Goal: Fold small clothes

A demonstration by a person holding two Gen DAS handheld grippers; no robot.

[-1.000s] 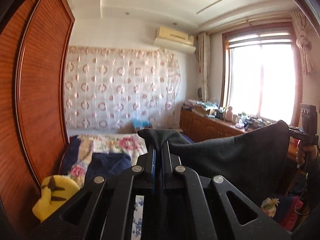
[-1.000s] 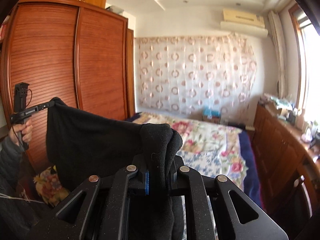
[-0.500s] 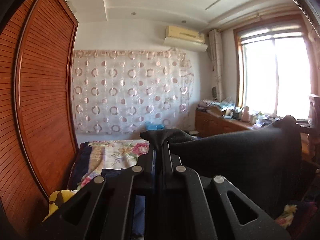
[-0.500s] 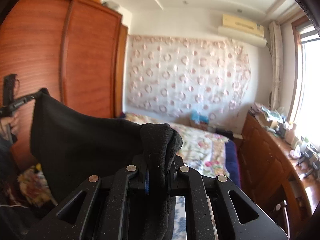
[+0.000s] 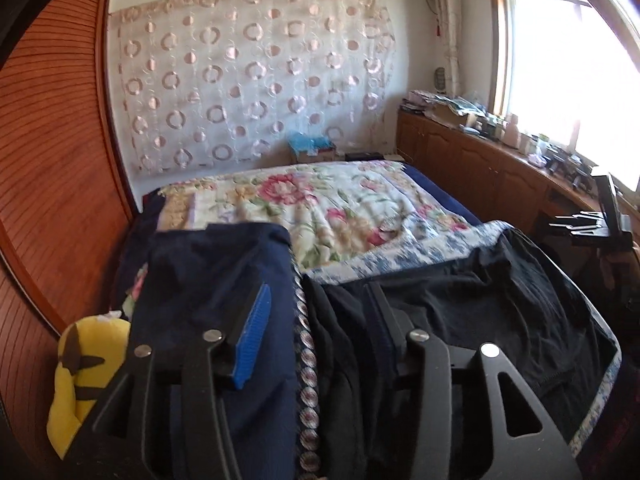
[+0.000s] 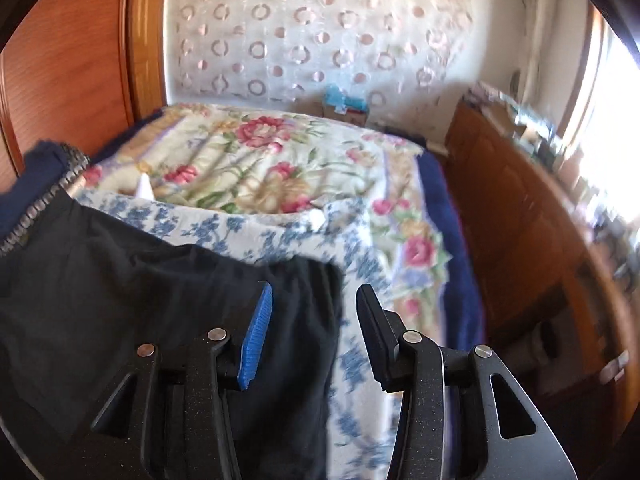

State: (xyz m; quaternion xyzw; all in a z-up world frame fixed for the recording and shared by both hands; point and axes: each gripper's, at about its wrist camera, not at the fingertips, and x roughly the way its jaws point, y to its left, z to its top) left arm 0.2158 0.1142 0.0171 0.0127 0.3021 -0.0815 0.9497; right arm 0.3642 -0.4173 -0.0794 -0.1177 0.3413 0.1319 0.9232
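The black garment lies spread on the bed, on a blue-and-white floral cloth that covers the near end of a flowered quilt. It is rumpled, with loose creases across its middle, and its right edge ends just short of the cloth's border in the right wrist view. To its left, touching it along a patterned trim, sits a navy garment, also flat on the bed. The left gripper hangs low over the seam between the two; its jaws are opening, with the trim and the black garment's left edge lying beneath the gap but nothing pinched by the pads. The right gripper hovers over the black garment's right edge; its jaws are opening too, the blue-padded finger over black fabric and the other finger over the floral cloth, neither pressing on anything. From the left wrist view the right gripper shows again at the far right, above the garment's far corner. A yellow plush toy rests at the bed's left side against a wooden wardrobe. A circle-patterned curtain hangs behind the bed, and a cluttered wooden cabinet runs below the bright window.
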